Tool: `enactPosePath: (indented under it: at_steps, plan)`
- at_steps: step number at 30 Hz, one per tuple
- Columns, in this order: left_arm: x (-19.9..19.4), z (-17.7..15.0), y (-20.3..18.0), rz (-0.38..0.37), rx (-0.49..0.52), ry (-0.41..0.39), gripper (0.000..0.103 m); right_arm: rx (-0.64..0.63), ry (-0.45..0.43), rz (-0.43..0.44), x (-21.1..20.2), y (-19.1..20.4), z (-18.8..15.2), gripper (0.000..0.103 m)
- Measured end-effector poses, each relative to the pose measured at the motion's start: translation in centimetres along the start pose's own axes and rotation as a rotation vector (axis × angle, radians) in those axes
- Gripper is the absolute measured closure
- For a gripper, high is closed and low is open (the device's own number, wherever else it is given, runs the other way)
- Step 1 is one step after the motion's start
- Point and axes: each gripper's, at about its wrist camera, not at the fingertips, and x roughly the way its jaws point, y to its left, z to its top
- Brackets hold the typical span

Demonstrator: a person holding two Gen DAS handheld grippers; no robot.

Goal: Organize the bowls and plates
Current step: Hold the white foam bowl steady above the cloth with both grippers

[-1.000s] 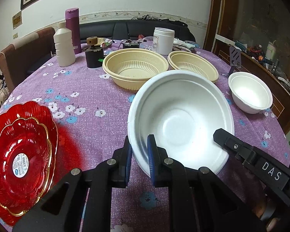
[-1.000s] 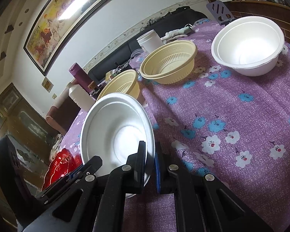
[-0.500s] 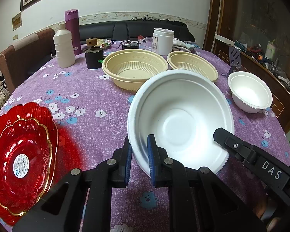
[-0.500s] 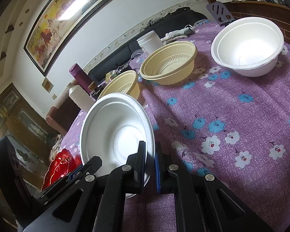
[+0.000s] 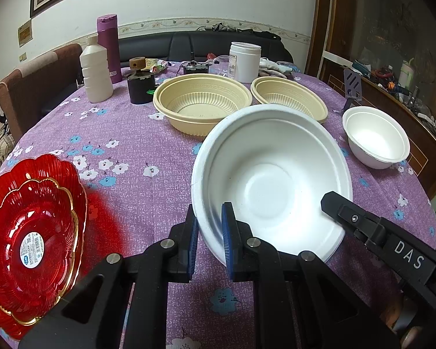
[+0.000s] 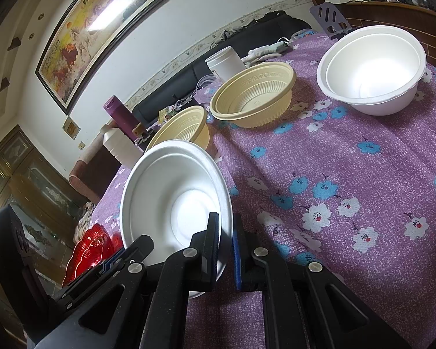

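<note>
In the left wrist view we see the left tongs closed on the near-left rim of the large white bowl, one blue-padded finger inside the wall and one outside. The bowl is tilted toward the camera above the bench with its purple flowered cloth. The right tongs reach in from the lower right and meet the same bowl at its near-right rim; from here we cannot tell how tightly they grip. Beyond the held bowl stand two cream bowls side by side, the left cream bowl and the right cream bowl, apart from each other. A small white bowl sits at the right, well apart from the held one. Two stacked red plates lie at the near-left edge. At the far side stand a white bottle, a purple flask and a white jar.

In the right wrist view the right tongs pinch the large white bowl at its rim, one finger inside and one outside, the bowl tipped steeply on edge. The left tongs touch its lower left rim. The small white bowl stands at the far right of the bench, the cream bowls between.
</note>
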Motion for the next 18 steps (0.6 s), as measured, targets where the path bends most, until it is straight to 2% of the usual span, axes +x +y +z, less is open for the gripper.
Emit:
enactPosePath:
  at_steps: [18]
  plan:
    - [-0.05,0.07,0.05,-0.001,0.001,-0.004,0.09,-0.002,-0.003,0.001,-0.06,-0.01,0.08,0.095]
